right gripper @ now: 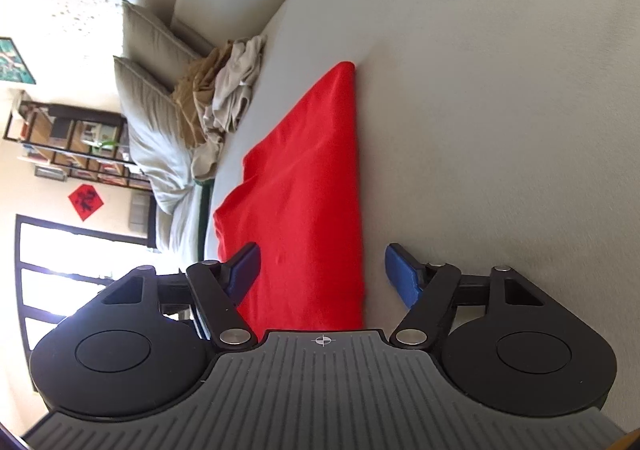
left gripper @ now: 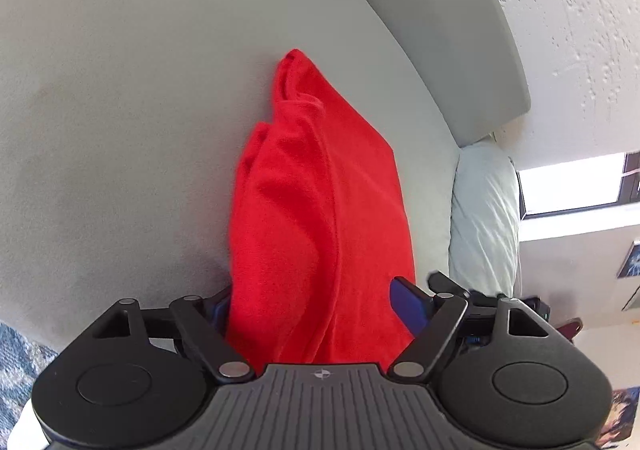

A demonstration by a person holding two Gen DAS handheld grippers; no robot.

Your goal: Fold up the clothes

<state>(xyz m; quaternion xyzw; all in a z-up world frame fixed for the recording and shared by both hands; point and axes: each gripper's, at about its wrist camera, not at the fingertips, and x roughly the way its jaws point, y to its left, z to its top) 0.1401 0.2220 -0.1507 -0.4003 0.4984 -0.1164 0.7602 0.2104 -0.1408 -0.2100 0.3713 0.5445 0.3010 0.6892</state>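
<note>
Left wrist view. The left gripper (left gripper: 316, 306) has its two blue-tipped fingers (left gripper: 408, 300) spread wide apart, with nothing clamped between them. A red garment (left gripper: 316, 190) lies on the grey bed sheet (left gripper: 120, 110) and fills the gap between the fingers; the left fingertip is mostly hidden behind the cloth edge. The garment is gathered lengthwise into a long strip with soft ridges, narrowing to a bunched tip at its far end. Whether the fingertips touch the cloth cannot be told. A grey headboard (left gripper: 460, 30) runs along the far side of the bed, a pale pillow (left gripper: 484, 210) sits at its end, and a bright window (left gripper: 572, 186) shows in the textured wall.

Right wrist view. The right gripper (right gripper: 320, 270) also has its fingers wide apart and grips nothing. The same red garment (right gripper: 308, 190) lies flat on the sheet (right gripper: 500, 110), its near end between the two blue fingertips (right gripper: 402, 276) and nearer the left one, which overlaps the cloth edge. One long edge is straight and folded; the opposite edge is uneven. Well apart from it, a heap of beige and off-white clothes (right gripper: 224, 90) rests against two pillows (right gripper: 156, 90). A shelf unit (right gripper: 68, 146) and a red paper ornament (right gripper: 85, 201) are on the wall beyond.
</note>
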